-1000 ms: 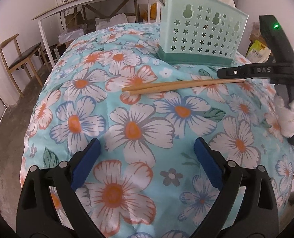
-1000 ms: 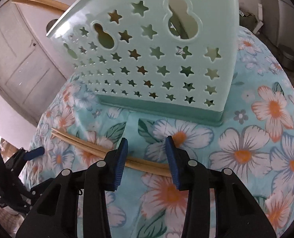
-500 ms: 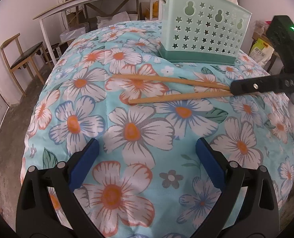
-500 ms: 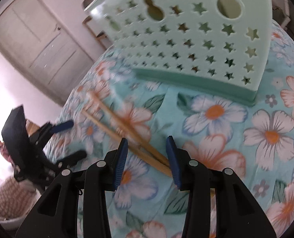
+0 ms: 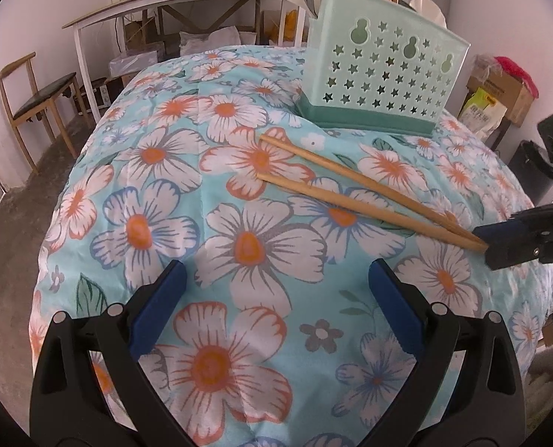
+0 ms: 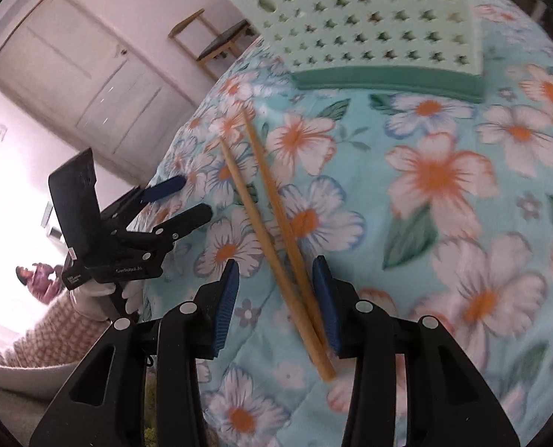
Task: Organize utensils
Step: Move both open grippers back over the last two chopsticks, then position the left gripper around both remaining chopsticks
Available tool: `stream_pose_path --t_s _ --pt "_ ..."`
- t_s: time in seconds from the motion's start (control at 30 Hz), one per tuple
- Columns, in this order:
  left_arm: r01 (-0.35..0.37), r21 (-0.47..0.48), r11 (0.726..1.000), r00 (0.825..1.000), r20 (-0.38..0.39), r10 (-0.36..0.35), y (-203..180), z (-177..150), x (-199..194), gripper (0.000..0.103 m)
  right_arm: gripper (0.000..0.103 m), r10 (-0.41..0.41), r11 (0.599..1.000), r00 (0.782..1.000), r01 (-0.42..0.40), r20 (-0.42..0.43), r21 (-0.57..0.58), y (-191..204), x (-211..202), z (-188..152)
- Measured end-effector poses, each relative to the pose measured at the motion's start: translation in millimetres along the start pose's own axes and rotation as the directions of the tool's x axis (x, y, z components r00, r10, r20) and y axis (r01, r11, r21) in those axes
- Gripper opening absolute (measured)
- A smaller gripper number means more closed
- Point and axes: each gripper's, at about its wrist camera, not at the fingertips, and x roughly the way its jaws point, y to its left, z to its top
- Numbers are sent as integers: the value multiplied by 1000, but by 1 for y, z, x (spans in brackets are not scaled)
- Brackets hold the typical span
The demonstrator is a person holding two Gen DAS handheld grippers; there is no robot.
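Lying on the floral cloth [image 5: 239,246], my two chopsticks [image 6: 276,223] have their thick ends between the right gripper [image 6: 274,298] fingers, which stand apart (nearer the right pad). My left gripper [image 5: 276,298] hangs spread wide, empty, well short of them.

1. Bright, soft daylight; shadows faint on the floral cloth [image 5: 239,246].
2. Right wrist view: blown-out glare at left edge, motion blur on the basket [image 6: 354,18] and flowers.
3. Left wrist view sharp.
4. Strong fisheye bending, dark corner vignette.
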Motion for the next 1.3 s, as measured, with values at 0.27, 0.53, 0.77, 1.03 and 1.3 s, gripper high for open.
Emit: stream_pose_path --t_s 0.27,0.53,0.77,1.03,1.3 --pt "22 -15 1000 1000 9 -22 3 0 -1 95 72 -339 938 927 320 159 133 -26 -39 -4" --pt "54 -42 998 998 23 -53 7 0 -3 95 97 -412 911 896 402 163 95 -26 -17 -7" --pt "-62 50 997 998 -26 63 -11 1 5 95 97 -426 905 889 414 170 101 -22 -13 -6" --pt "-84 46 995 996 -30 85 -12 0 5 95 97 -304 951 925 280 229 131 -36 -30 -15" --pt "-81 2 997 997 -3 81 -9 -1 -8 95 97 -289 954 925 259 245 149 -37 -32 -16"
